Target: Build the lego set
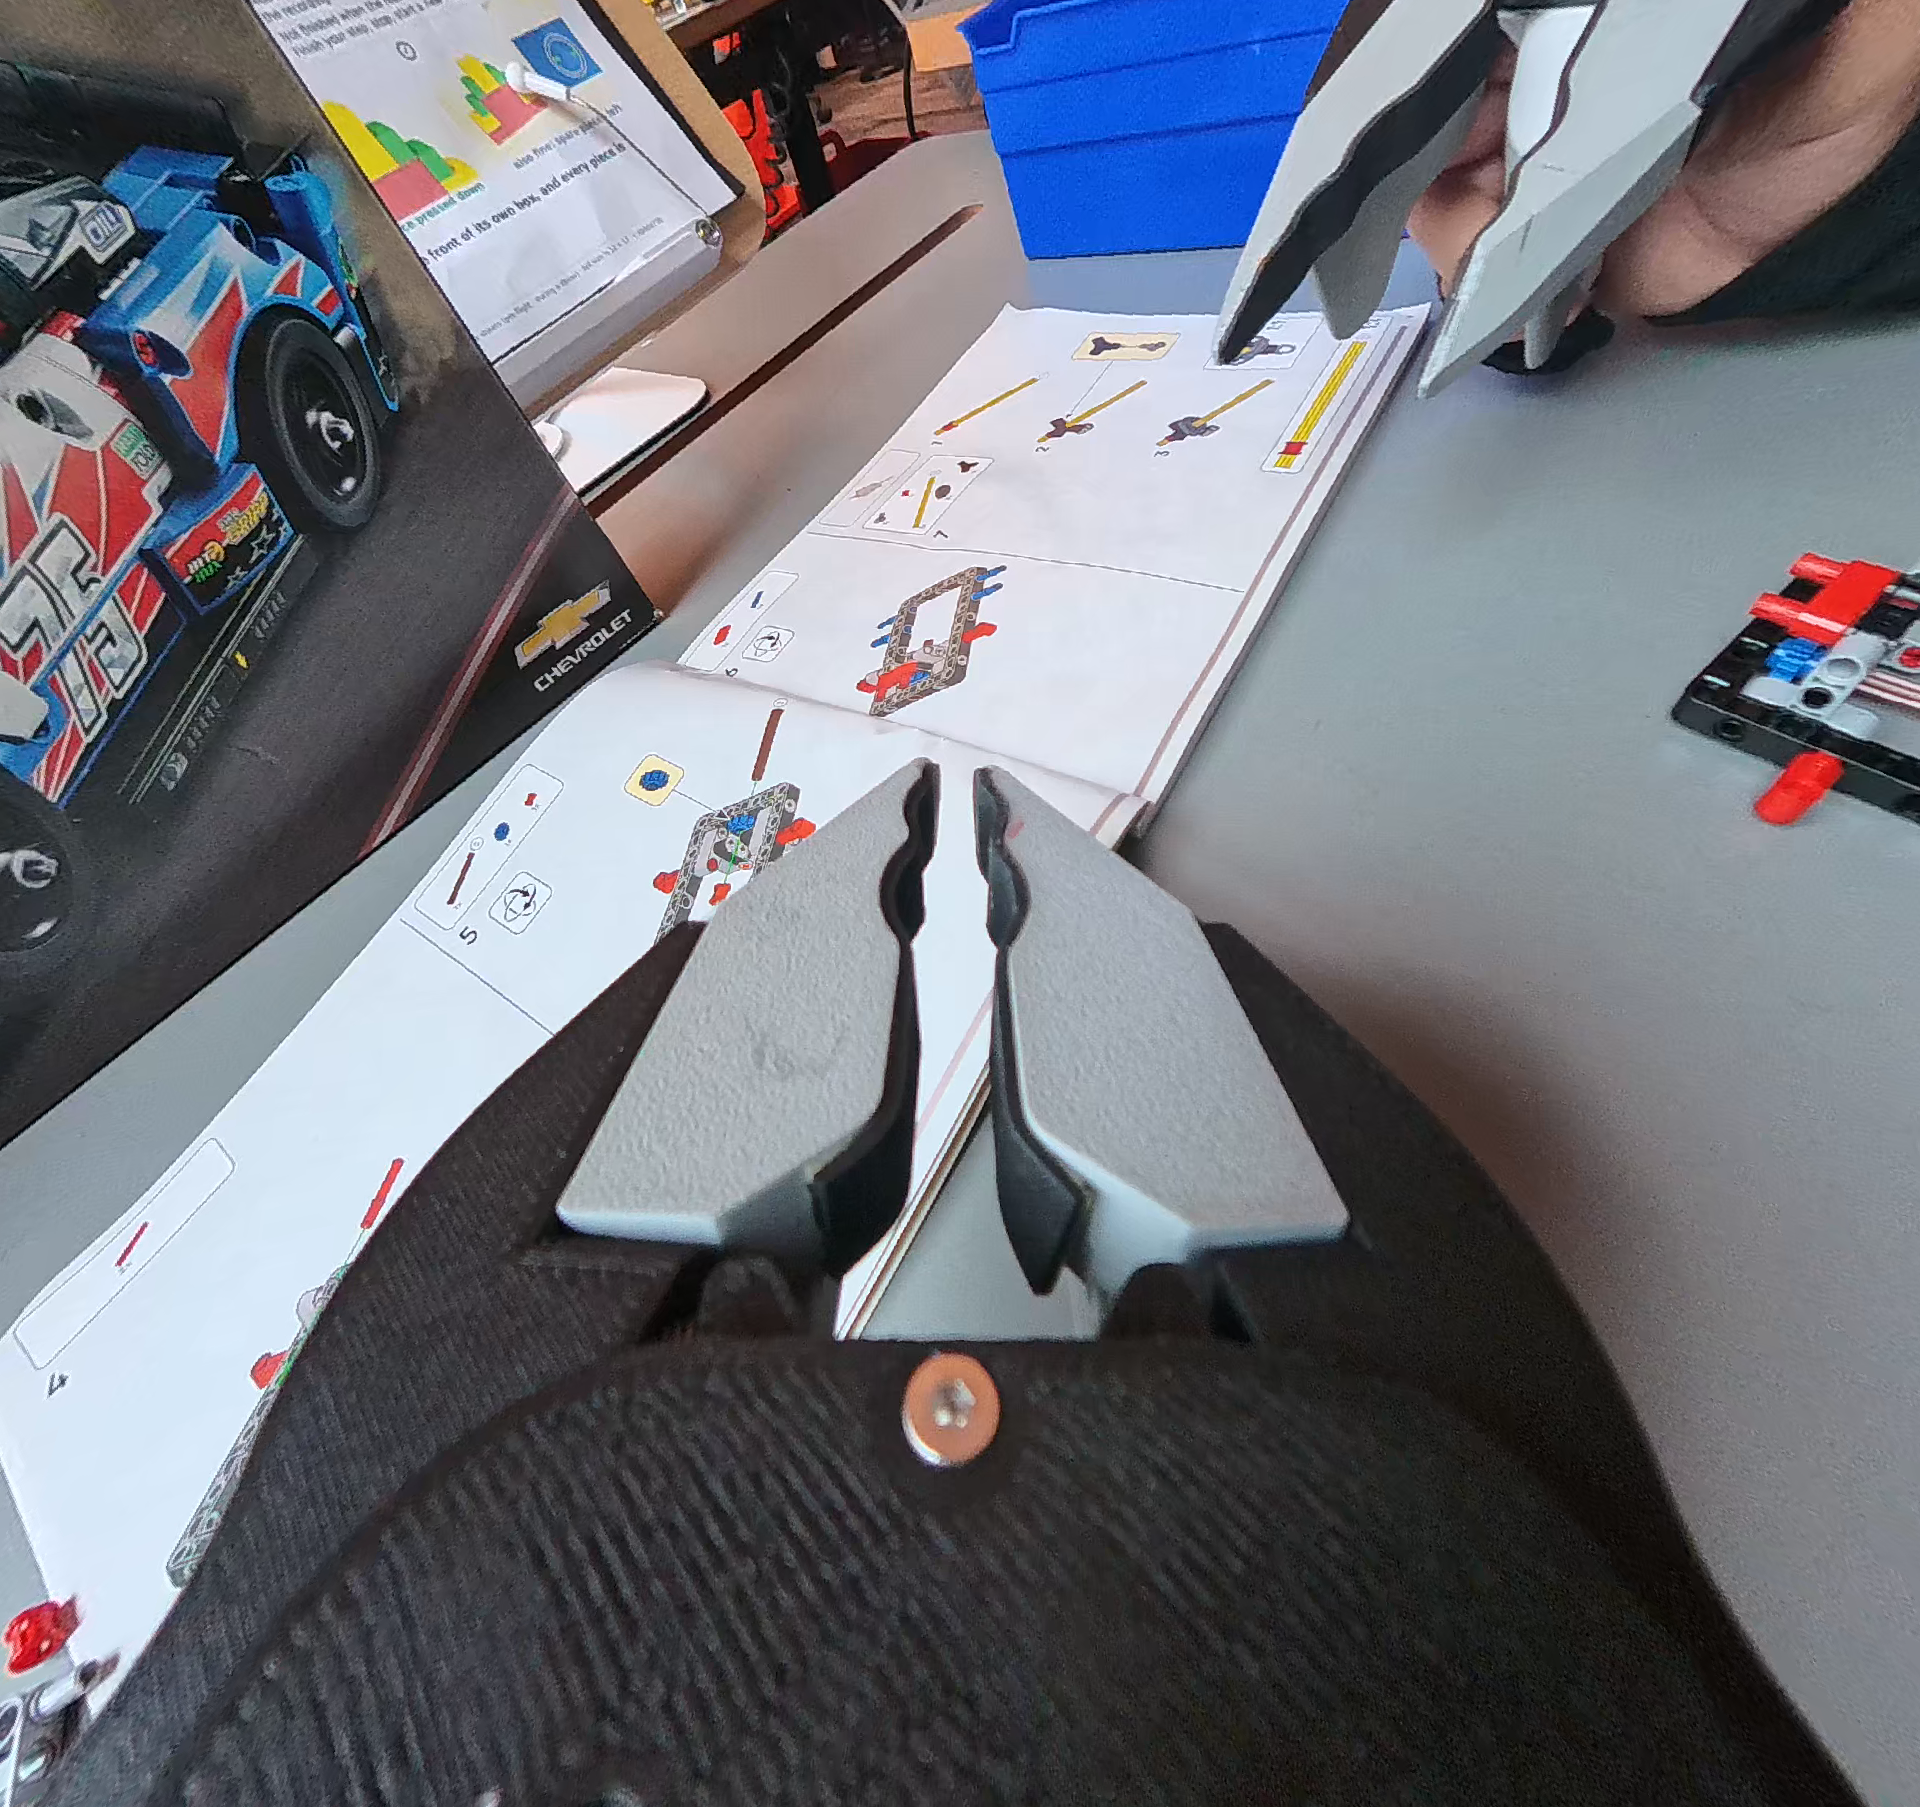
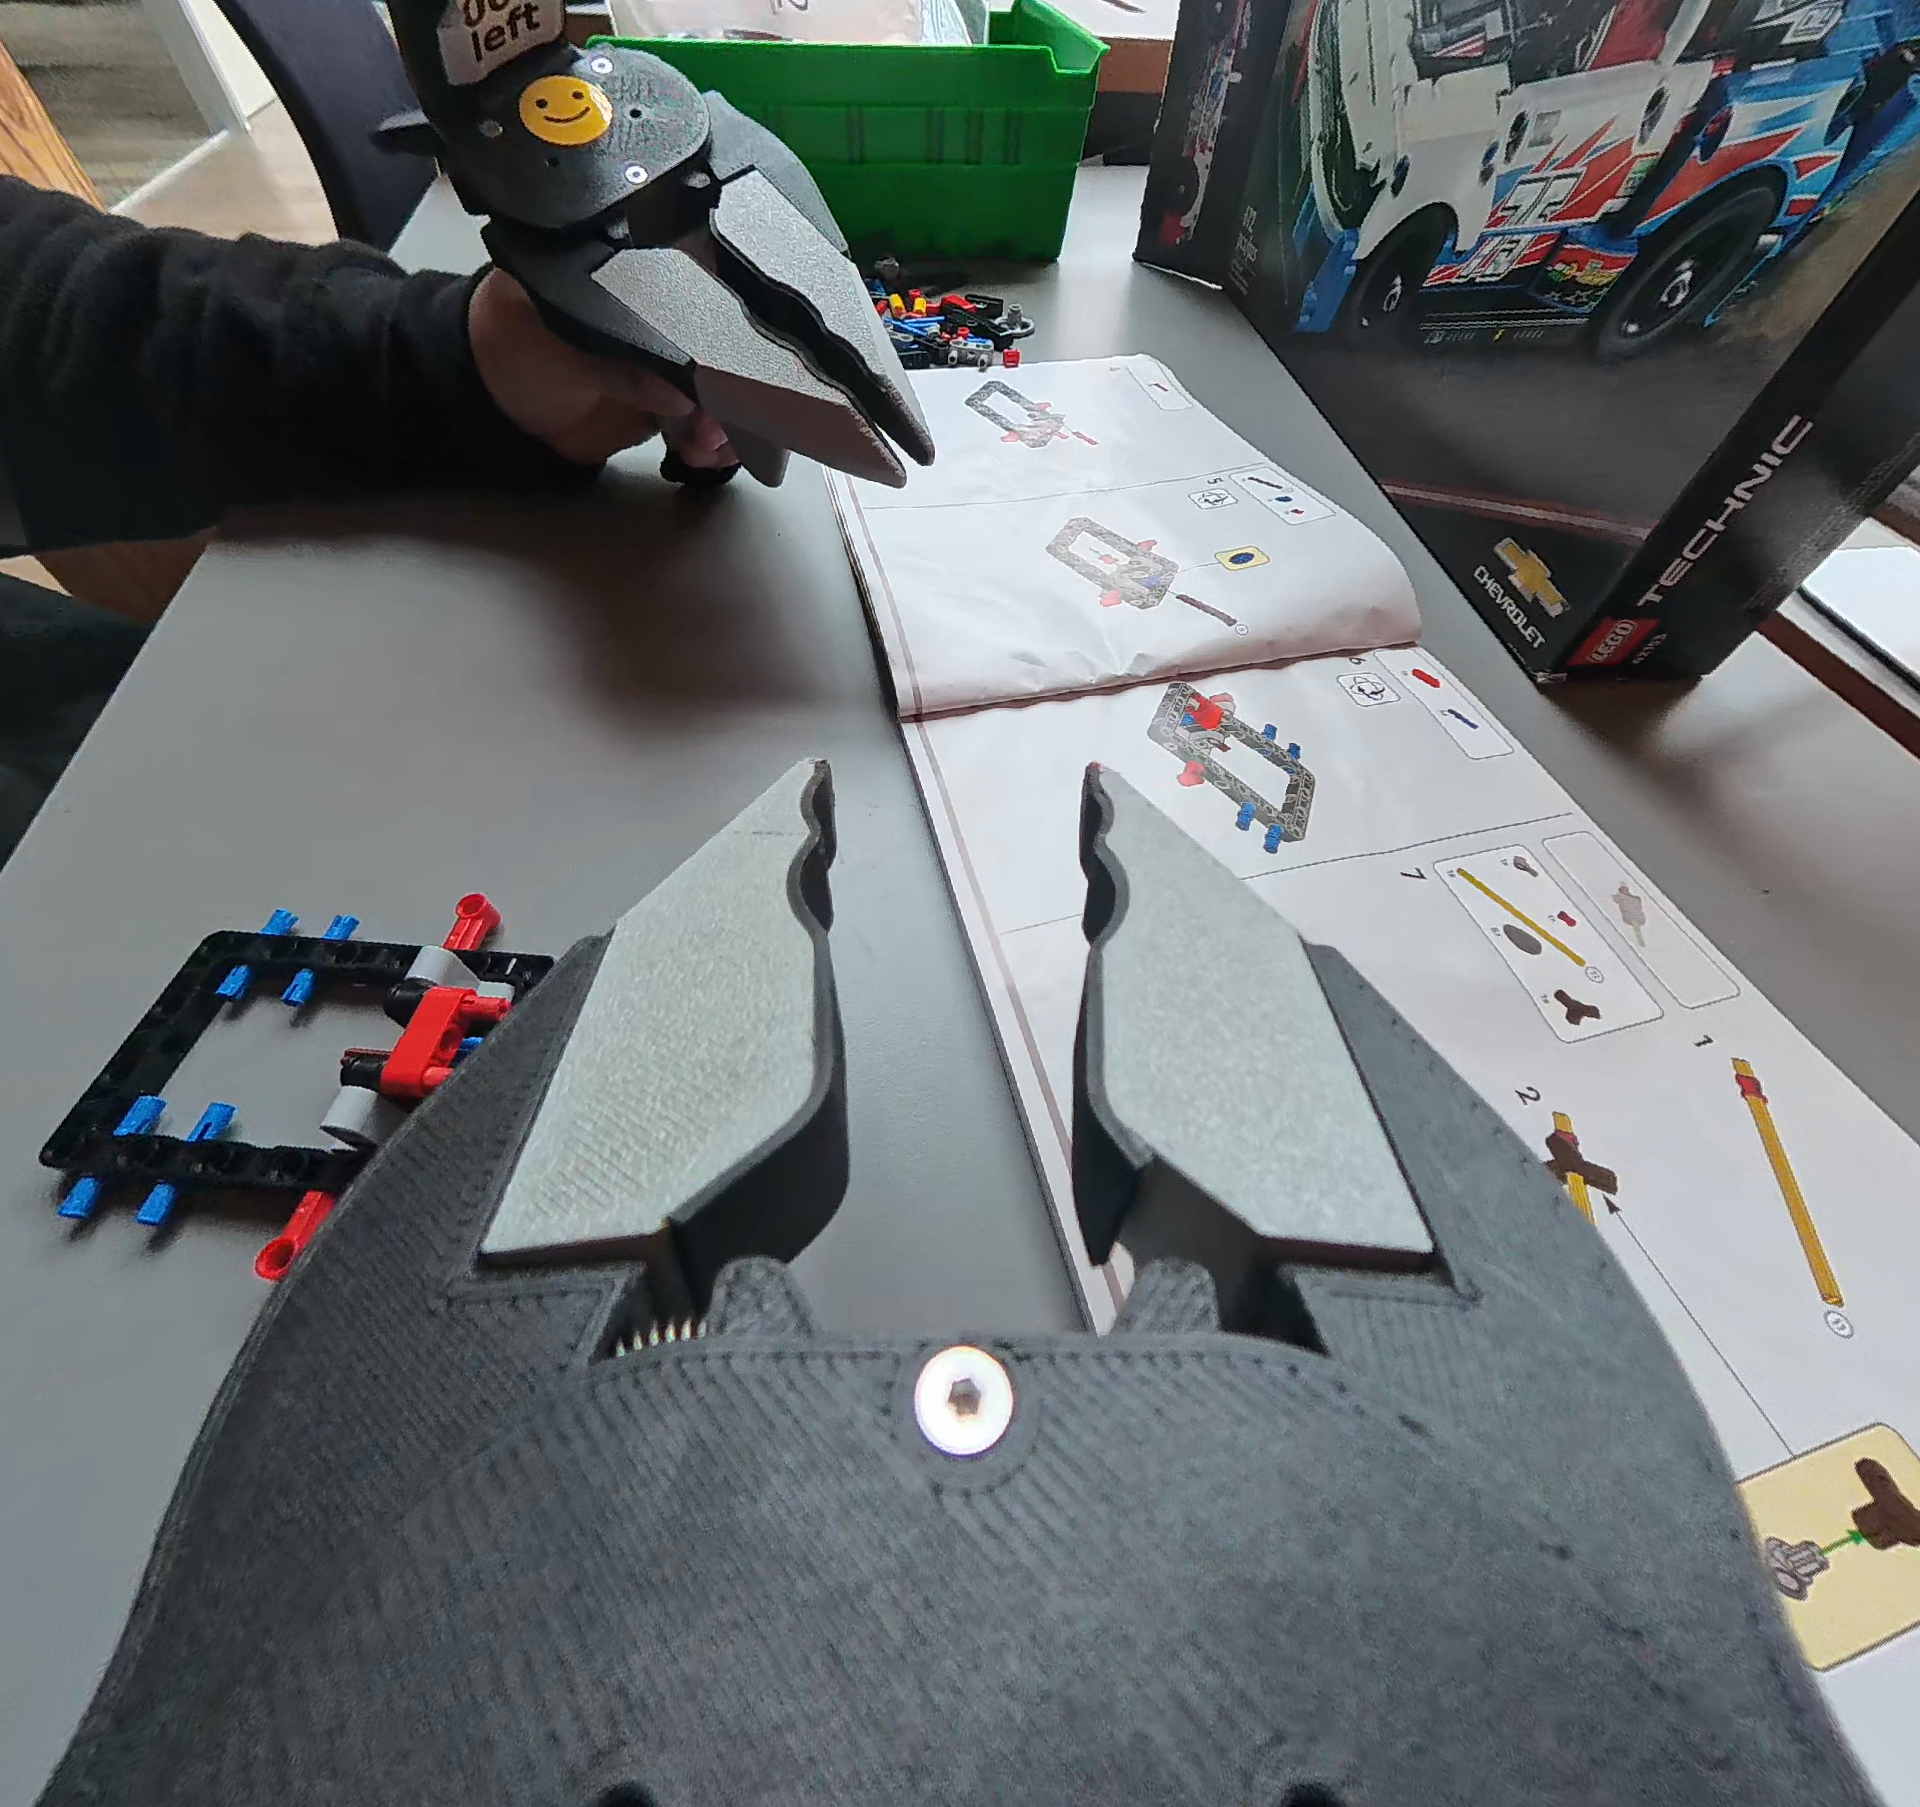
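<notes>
A partly built black Lego frame point(image 2: 208, 1157) with blue pins and red parts lies flat on the grey table point(image 2: 520, 666), left of my right gripper. It also shows at the right edge of the left wrist view point(image 1: 1787, 718). The open instruction booklet point(image 2: 1143, 614) lies between the grippers and also shows in the left wrist view point(image 1: 1039, 614). My right gripper point(image 2: 956, 772) is open and empty above the booklet's edge; in the left wrist view point(image 1: 1337, 363) its tips sit at the booklet's far corner. My left gripper point(image 1: 956, 783) is shut and empty over the booklet; it also shows in the right wrist view point(image 2: 920, 453).
The set's box point(image 2: 1558, 251) stands upright beside the booklet. A green bin point(image 2: 914, 147) holding a plastic bag stands at the far end, with loose pieces point(image 2: 945, 313) in front of it. A blue bin point(image 1: 1164, 74) and a printed sheet on a stand point(image 1: 468, 95) stand at the other end. Left tips to right tips: about 12 cm.
</notes>
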`<state>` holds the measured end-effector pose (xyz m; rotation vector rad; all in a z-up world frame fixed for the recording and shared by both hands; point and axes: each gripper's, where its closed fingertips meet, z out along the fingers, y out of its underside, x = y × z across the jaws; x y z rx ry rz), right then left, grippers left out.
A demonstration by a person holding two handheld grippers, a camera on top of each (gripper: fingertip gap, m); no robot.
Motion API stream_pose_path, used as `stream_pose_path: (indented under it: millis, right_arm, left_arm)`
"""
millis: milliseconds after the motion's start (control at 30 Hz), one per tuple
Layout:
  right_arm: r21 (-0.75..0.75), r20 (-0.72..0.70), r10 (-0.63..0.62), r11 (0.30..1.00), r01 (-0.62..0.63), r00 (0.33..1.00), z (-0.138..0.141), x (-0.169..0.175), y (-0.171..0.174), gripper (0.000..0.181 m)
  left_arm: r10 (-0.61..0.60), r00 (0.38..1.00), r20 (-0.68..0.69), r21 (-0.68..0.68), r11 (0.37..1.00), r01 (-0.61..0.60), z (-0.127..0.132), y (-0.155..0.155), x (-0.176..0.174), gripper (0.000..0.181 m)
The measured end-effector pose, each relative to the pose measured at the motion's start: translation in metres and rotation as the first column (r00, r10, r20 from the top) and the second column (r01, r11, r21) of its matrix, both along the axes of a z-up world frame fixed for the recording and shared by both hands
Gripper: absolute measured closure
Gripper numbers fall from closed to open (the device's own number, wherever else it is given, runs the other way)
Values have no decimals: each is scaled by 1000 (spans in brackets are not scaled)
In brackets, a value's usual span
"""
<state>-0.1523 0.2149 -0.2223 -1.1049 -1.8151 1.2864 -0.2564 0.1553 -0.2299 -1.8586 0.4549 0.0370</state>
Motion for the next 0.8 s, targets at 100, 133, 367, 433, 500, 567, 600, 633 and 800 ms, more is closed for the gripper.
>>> stream_pose_path:
  millis: [100, 133, 367, 433, 500, 567, 600, 633, 800]
  right_arm:
    - [0, -1, 1, 1000, -1, 1000, 0, 0, 0, 137]
    - [0, -2, 2, 1000, -2, 1000, 1, 1, 0, 137]
    - [-2, 0, 6, 1000, -6, 1000, 0, 1, -1, 138]
    - [-2, 1, 7, 1000, -7, 1000, 0, 1, -2, 138]
    - [0, 0, 8, 1000, -8, 1000, 0, 1, -2, 138]
    - [-1, 0, 9, 1000, -9, 1000, 0, 1, -2, 138]
    - [-2, -1, 9, 1000, -9, 1000, 1, 1, -2, 138]
    - [-2, -2, 8, 1000, -8, 1000, 1, 1, -2, 138]
    - [-1, -1, 10, 1000, -10, 1000, 1, 2, -2, 138]
  left_arm:
    - [2, 1000, 1, 0, 1000, -2, 0, 0, 0, 177]
    - [1, 1000, 1, 0, 1000, -1, 0, 0, 0, 177]
    - [0, 1000, 2, 0, 1000, 0, 0, 0, 0, 177]
    - [-1, 1000, 1, 0, 1000, 1, 0, 0, 0, 177]
    - [-2, 1000, -1, -1, 1000, 2, 0, 0, 0, 177]
    - [-2, 1000, 0, -1, 1000, 2, 0, 0, 0, 177]
    - [-2, 1000, 1, 0, 1000, 2, 0, 0, 0, 177]
    - [-2, 1000, 2, 0, 1000, 2, 0, 0, 0, 177]
    - [-2, 1000, 0, 0, 1000, 2, 0, 0, 0, 177]
